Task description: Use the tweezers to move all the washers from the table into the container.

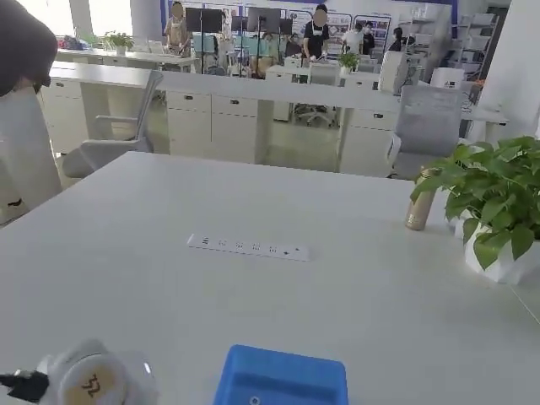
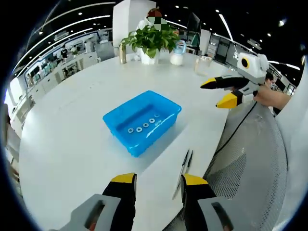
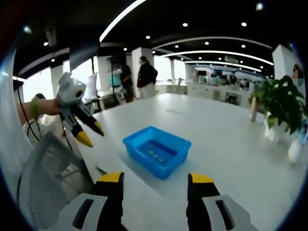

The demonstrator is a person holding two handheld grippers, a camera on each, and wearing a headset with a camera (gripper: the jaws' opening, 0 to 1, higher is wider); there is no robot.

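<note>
A blue container (image 2: pixel 143 120) stands on the white table (image 2: pixel 72 134) with several washers (image 2: pixel 144 126) in a row inside it. The tweezers (image 2: pixel 183 166) lie flat on the table near its edge, between the container and my left gripper (image 2: pixel 159 180), which is open and holds nothing. My right gripper (image 2: pixel 217 92) hovers off the table's edge, open and empty. In the right gripper view the container (image 3: pixel 156 150) and its washers (image 3: pixel 156 155) lie ahead of my open right gripper (image 3: pixel 155 178); the left gripper (image 3: pixel 91 134) hangs open at the left. The container (image 1: pixel 283 375) is at the bottom of the head view.
A white power strip (image 1: pixel 247 246) lies mid-table. A potted plant (image 1: pixel 494 211) and a gold bottle (image 1: pixel 419 211) stand at the far right edge. A grey mesh chair (image 2: pixel 250 159) sits by the table's near edge. The white body of a gripper (image 1: pixel 89 380) is at bottom left.
</note>
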